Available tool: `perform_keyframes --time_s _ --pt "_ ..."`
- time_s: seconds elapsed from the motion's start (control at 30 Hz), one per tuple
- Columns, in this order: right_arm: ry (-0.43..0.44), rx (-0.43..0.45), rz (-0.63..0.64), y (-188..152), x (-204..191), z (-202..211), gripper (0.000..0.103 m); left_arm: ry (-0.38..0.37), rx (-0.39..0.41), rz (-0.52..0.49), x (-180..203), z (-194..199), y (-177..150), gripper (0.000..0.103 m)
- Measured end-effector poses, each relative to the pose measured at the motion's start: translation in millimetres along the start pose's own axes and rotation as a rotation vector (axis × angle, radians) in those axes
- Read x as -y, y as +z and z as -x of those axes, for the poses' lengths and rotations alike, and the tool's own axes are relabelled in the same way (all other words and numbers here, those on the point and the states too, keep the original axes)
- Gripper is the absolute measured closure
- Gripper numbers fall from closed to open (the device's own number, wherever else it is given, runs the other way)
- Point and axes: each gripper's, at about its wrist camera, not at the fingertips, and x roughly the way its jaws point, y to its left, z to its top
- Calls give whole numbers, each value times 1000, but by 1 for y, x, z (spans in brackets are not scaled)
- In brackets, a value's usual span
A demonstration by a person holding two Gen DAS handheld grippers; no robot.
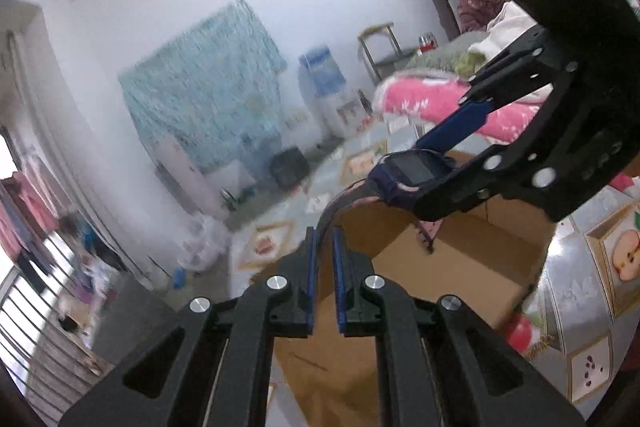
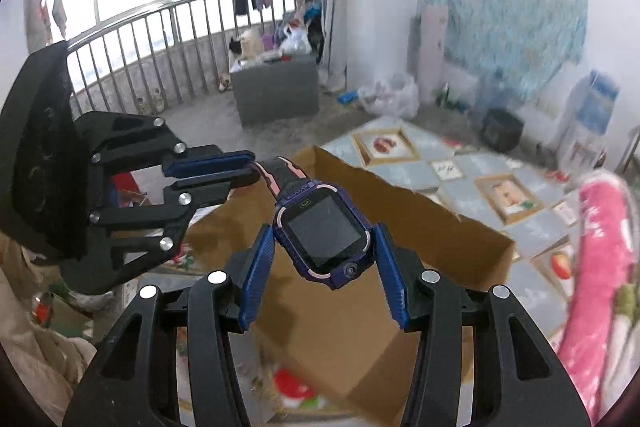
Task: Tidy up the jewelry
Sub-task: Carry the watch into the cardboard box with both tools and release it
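Watch [image 2: 324,233] faces up, strap [image 2: 276,173] running away-left; right gripper [image 2: 324,263] clamps its case, left gripper [image 2: 240,173] apparently pinches the strap.

A tabletop [image 2: 472,183] covered by a glossy pale-blue cloth printed with framed fruit pictures is being used as the work surface. An open brown cardboard box [image 2: 404,211] is being carried directly on it, flaps up. A pink rolled fabric bundle [image 2: 600,267] is seen lying along the far edge, beside the box.
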Motion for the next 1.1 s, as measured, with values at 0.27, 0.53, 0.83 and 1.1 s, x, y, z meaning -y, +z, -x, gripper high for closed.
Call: perform_keyframes --time_s 0.27,0.53,0.83,1.1 --pt "-36 -195 -53 12 39 -84 56 -39 -121 -48 0 -74 -3 95" --pt "-60 -335 30 23 23 -146 56 -28 -236 83 -45 -100 -25 92" --pt "-56 -341 98 36 6 -154 56 9 -200 248 -89 -67 -49 92" --pt "-55 -351 140 45 0 -150 56 40 -164 356 -108 -11 -72 93"
